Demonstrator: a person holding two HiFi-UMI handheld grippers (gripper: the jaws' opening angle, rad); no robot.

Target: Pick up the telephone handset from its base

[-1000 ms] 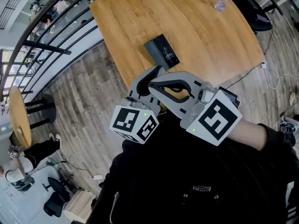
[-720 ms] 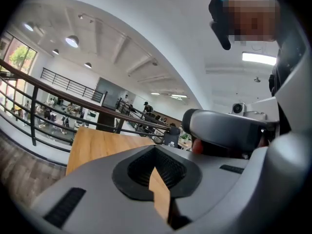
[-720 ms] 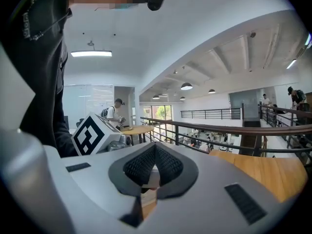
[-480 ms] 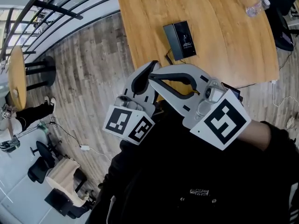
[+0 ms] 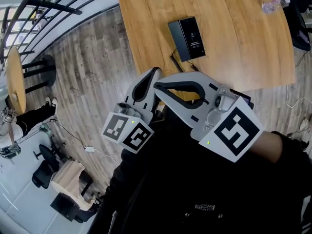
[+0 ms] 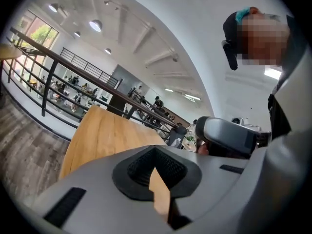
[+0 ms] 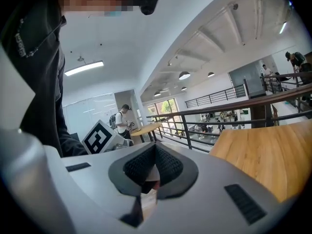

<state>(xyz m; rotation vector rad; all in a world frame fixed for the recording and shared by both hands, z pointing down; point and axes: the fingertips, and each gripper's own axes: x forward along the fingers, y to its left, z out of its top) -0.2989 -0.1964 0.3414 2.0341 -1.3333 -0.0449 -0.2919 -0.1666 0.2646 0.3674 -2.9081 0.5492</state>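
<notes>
A black telephone (image 5: 185,39) lies flat on the wooden table (image 5: 234,57), near its closest edge, with a dark cord (image 5: 175,62) trailing off it. I cannot tell the handset apart from the base. Both grippers hang close to my body, short of the table edge and apart from the telephone. My left gripper (image 5: 155,71) (image 6: 155,155) is shut with nothing in it. The right gripper (image 5: 157,86) (image 7: 155,150) crosses just under it, fingertips together and holding nothing. The left gripper's marker cube (image 7: 100,138) shows in the right gripper view.
A plastic bottle (image 5: 273,4) lies at the table's far right. A black railing (image 5: 53,9) runs along the left, with a small round table (image 5: 14,82) and a person (image 5: 24,118) beyond it. A cable (image 5: 292,101) trails over the wooden floor at the right.
Both grippers have sunk a little toward my body and rolled slightly. The head view has swung, so the telephone now sits higher in it. The jaws stayed shut.
</notes>
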